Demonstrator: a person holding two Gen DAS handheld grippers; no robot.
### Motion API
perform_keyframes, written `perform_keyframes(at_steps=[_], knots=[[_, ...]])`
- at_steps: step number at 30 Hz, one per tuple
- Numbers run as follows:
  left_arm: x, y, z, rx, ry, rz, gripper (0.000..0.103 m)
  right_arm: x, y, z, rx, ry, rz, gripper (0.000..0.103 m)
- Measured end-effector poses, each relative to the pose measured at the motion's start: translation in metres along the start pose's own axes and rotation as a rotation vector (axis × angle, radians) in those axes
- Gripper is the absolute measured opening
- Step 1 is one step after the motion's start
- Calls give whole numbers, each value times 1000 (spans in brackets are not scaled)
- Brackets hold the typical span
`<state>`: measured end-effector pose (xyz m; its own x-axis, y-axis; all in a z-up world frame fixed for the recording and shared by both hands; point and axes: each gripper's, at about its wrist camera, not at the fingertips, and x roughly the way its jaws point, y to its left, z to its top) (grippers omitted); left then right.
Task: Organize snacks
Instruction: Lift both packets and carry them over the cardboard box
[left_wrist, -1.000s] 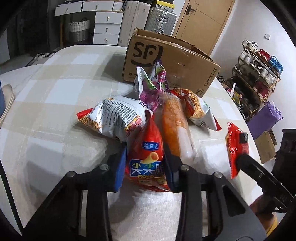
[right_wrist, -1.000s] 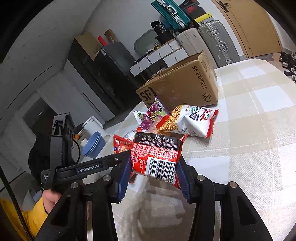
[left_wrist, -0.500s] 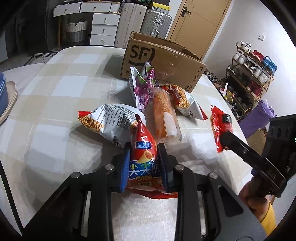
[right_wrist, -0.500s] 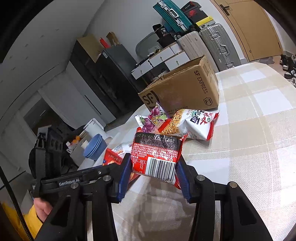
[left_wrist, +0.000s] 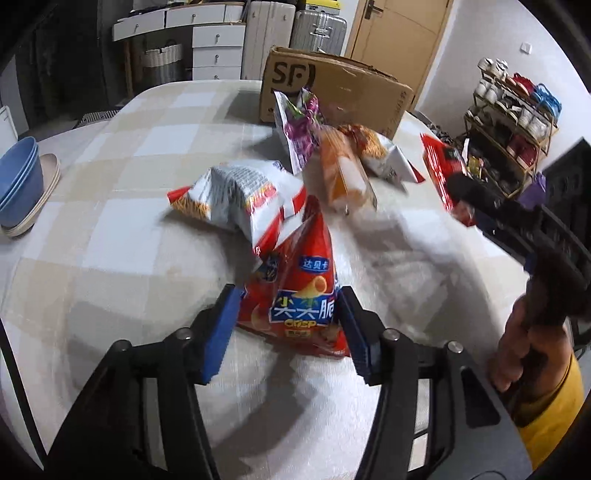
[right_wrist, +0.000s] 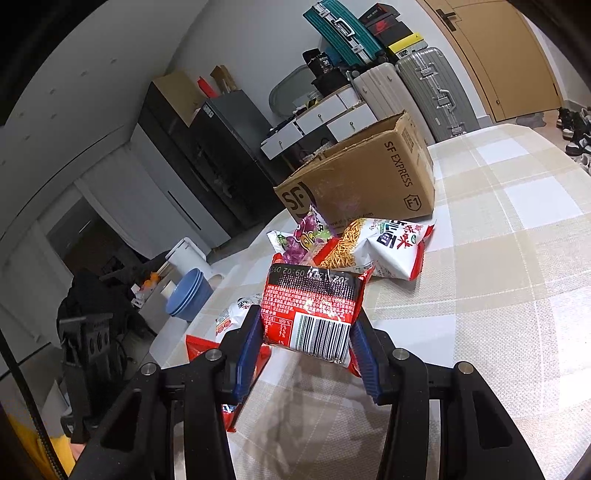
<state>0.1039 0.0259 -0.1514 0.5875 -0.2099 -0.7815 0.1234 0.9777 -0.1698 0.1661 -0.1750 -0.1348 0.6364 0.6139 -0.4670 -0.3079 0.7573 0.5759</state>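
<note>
A red crisp bag (left_wrist: 299, 280) lies on the checked tablecloth (left_wrist: 122, 229) between the blue pads of my left gripper (left_wrist: 288, 295). Its jaws are opening, and the pads stand at the bag's sides without squeezing it. My right gripper (right_wrist: 307, 314) is shut on a red packet with a barcode (right_wrist: 310, 306), held above the table. The left wrist view also shows that red packet (left_wrist: 439, 166) at the right. Behind lie a white noodle-snack bag (left_wrist: 236, 192), a purple bag (left_wrist: 299, 125), an orange pack (left_wrist: 343, 173) and another white bag (right_wrist: 388, 247).
An open cardboard box (left_wrist: 332, 92) stands at the back of the table, behind the snacks. Stacked blue bowls (left_wrist: 18, 177) sit at the left edge. A hand (left_wrist: 524, 332) grips the right tool's handle. Shelves and suitcases stand beyond the table.
My left gripper has drawn back toward the near side, bringing the red crisp bag away from the pile, and its jaws have spread wider. The right gripper keeps its hold, unmoved.
</note>
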Motion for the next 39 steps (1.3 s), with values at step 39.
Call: perform_keyframes(at_steps=[39], knots=[[-143, -18, 84, 95, -328, -145, 30, -98, 124, 93, -202, -188, 56, 47]])
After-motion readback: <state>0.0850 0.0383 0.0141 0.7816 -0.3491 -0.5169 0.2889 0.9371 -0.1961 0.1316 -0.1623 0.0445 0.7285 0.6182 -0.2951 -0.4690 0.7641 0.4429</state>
